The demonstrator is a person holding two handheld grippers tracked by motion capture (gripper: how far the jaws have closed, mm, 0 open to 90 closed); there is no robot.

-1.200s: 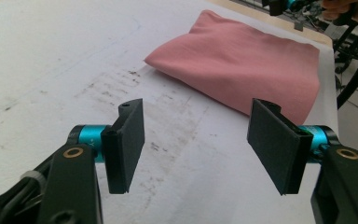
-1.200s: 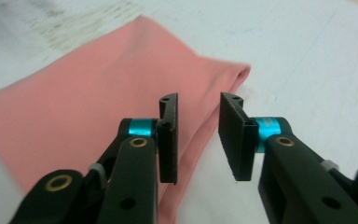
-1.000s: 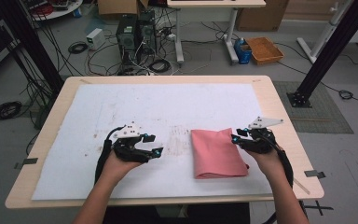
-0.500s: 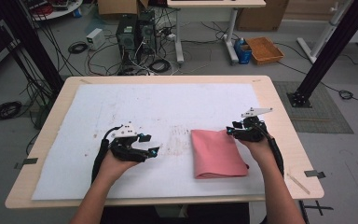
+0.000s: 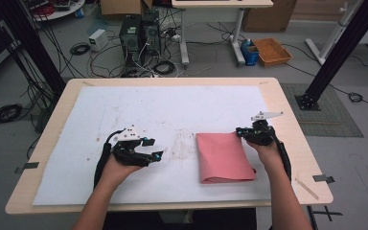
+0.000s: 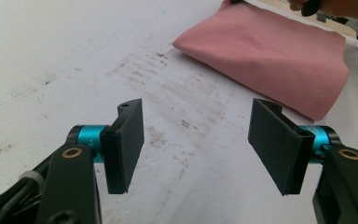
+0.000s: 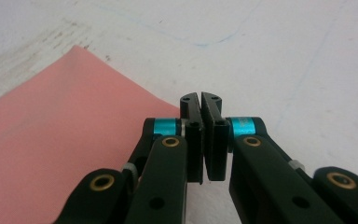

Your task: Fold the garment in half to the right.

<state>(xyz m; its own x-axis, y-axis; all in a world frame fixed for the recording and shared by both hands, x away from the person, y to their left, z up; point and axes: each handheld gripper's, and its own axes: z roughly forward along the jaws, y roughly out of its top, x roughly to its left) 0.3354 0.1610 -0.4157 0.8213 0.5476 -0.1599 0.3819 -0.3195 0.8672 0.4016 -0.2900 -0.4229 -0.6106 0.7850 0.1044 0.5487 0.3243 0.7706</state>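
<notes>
High view: the folded pink cloth (image 5: 224, 157) lies on the white sheet covering the bench (image 5: 287, 115), at about four o'clock; the right hand-held gripper (image 5: 240, 131) has slid to the cloth's far right corner and its jaws have just closed, seemingly on nothing; probably a missed pinch; the left hand-held gripper (image 5: 156, 155) waits part-open, empty.

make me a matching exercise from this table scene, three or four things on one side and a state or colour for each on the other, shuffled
Column one:
1. left black two-jaw gripper
2. right black two-jaw gripper
3. folded pink cloth
4. white paper sheet covering the wooden table

Column two:
a. smudged with dark marks
b. jaws closed together
c. lying flat, folded
d. jaws standing apart, nothing between them

Pairs: 1-d, 2-b, 3-c, 4-a
</notes>
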